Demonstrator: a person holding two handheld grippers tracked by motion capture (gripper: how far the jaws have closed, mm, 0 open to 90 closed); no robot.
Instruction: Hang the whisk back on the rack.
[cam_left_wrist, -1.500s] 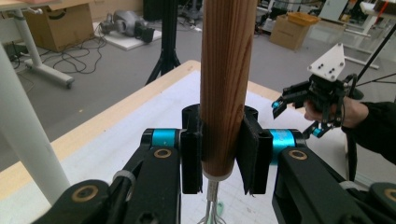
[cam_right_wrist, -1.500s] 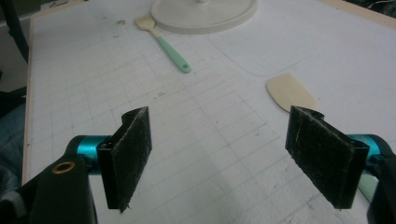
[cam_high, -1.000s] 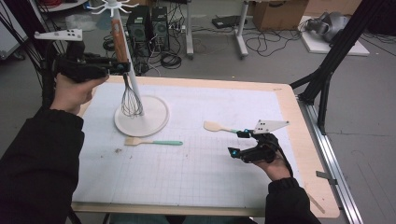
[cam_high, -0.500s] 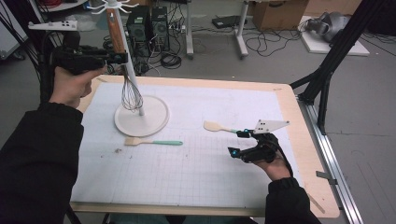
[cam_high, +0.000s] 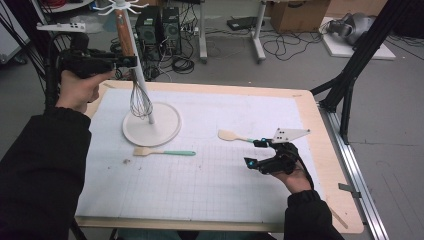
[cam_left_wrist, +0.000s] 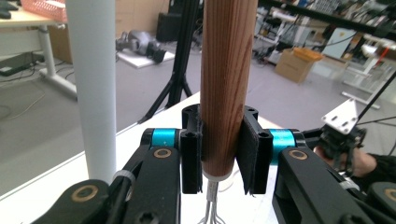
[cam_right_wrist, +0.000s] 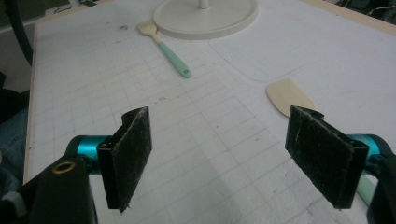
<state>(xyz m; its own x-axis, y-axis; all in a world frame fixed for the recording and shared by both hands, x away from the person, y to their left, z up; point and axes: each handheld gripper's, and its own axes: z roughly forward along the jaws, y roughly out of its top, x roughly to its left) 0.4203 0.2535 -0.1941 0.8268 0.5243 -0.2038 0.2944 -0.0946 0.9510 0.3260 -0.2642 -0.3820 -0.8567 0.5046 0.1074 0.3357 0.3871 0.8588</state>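
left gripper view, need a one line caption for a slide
Left gripper clamps a whisk by its wooden handle beside the white stand pole.

Grey floor (cam_high: 300, 65) beyond table, cables tangled at 12 o'clock. Computer towers (cam_high: 160, 27) at 11. Cardboard box (cam_high: 295, 7) at 1. Black tripod legs (cam_high: 350, 75) at 2.

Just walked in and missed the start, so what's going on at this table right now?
A person works two handheld grippers. The left gripper is shut on the wooden handle of a whisk, holding it upright beside the white stand's pole. The right gripper rests open over the mat, near a spatula. A green-handled brush lies by the stand's base.
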